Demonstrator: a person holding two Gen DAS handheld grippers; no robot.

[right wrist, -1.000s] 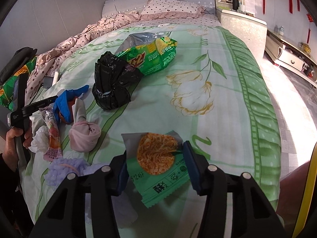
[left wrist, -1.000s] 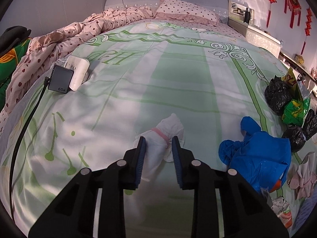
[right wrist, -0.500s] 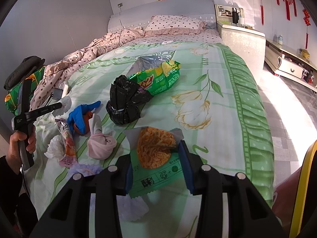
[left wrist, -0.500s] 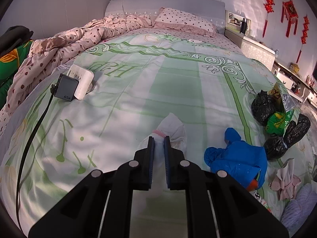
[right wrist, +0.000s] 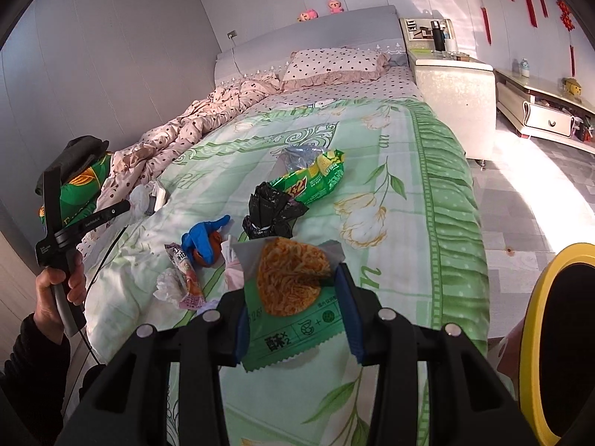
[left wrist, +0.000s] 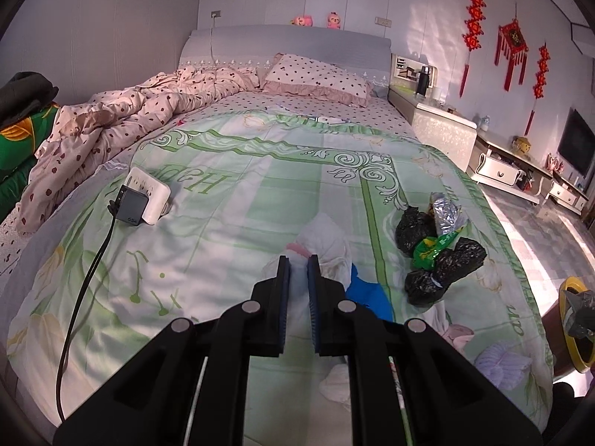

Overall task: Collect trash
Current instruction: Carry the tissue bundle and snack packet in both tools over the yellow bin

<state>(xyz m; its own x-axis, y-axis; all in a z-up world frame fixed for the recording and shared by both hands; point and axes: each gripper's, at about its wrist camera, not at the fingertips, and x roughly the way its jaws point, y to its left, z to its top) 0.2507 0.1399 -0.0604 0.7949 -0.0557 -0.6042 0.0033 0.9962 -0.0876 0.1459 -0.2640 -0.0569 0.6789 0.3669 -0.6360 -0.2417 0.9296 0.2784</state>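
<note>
My left gripper (left wrist: pixel 297 260) is shut on a crumpled white tissue (left wrist: pixel 327 241) with a pink band and holds it above the bed. In the right wrist view that gripper (right wrist: pixel 128 204) shows at the left with the tissue (right wrist: pixel 139 197) at its tip. My right gripper (right wrist: pixel 295 297) is shut on a green noodle snack packet (right wrist: pixel 290 297) and holds it above the bed's near edge. On the bed lie black bags (right wrist: pixel 269 215), a green snack bag (right wrist: pixel 316 178), a blue glove (right wrist: pixel 202 238), a pink wrapper (right wrist: pixel 186 278) and a white tissue (right wrist: pixel 167 286).
A yellow-rimmed black bin (right wrist: pixel 557 342) stands at the right, off the bed; it also shows in the left wrist view (left wrist: pixel 576 319). A white power strip with a black charger (left wrist: pixel 143 197) and its cable lie at the bed's left. A pink quilt (left wrist: pixel 111 126) is piled at the far left.
My left gripper closed on the white tissue and lifted it off the bed. My right gripper rose and pulled back with the noodle packet; the bin came into view.
</note>
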